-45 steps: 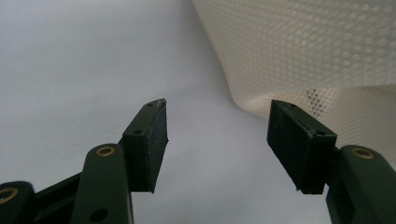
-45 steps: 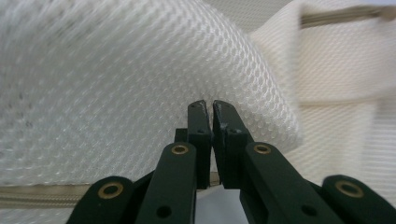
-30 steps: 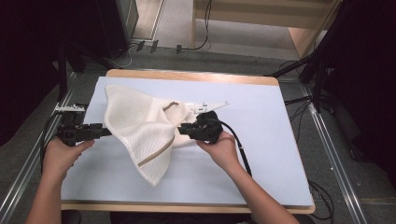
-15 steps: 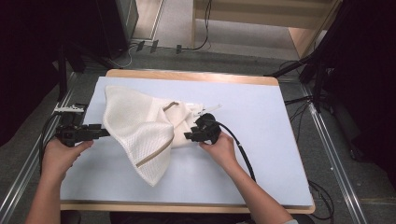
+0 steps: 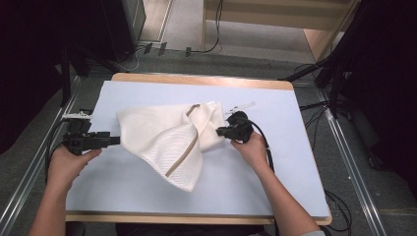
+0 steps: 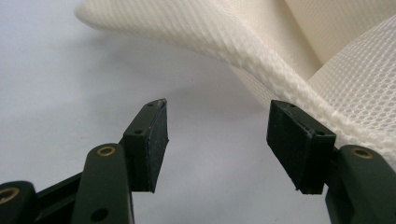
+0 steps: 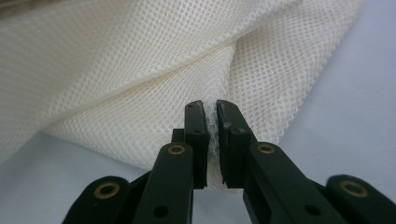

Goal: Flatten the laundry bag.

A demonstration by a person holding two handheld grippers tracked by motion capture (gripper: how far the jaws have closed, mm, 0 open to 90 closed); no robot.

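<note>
Partly hidden under its own fold, the cloth [image 5: 167,140] lies crumpled on the desk [image 5: 295,123], so its full outline is hard to make out. Its long axis runs from the upper right down to a point near the desk's front edge, with a tan trim strip [image 5: 184,152] along that line. It is cream mesh with a corded hem. The right tool [image 7: 211,140] is clamped on a pinch of the cloth's right edge. The left tool [image 6: 217,140] stands with jaws wide apart, just beside the cloth's left hem.
</note>
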